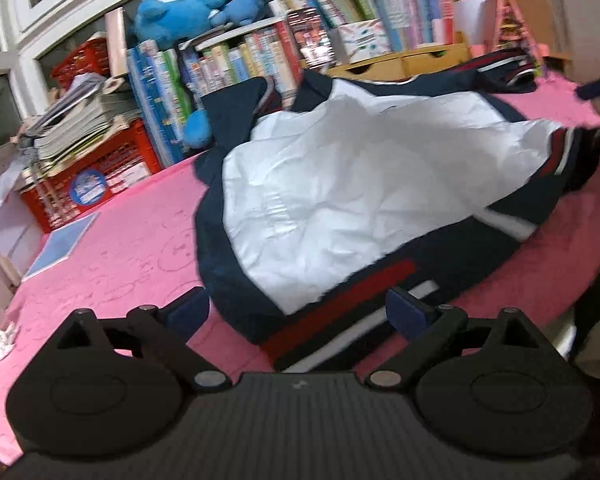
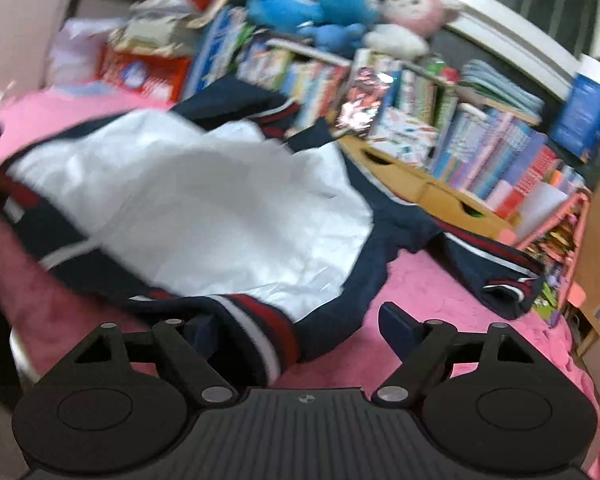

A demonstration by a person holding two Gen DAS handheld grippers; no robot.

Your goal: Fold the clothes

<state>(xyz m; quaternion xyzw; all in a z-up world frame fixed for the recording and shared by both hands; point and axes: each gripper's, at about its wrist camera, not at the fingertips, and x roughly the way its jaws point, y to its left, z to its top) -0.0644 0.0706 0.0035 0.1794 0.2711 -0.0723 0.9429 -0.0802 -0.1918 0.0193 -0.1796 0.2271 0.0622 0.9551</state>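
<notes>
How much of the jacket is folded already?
Hardly any. The jacket lies spread on the pink cover, sleeves still out. Both hand-held grippers, left and right, are open over its striped hem, gripping nothing yet. All the folding is left.

Navy-and-white nylon jacket [image 1: 340, 184]: white body panel, navy edges, red-white-navy striped hem and cuffs. Pink embossed bedcover [image 1: 132, 248]: faint curly line pattern. Black plastic left gripper [image 1: 298, 314], dark blue fingertip pads [image 1: 400, 312]. Blue plush toys [image 1: 196, 4]. Red plastic crate [image 1: 92, 176].
</notes>
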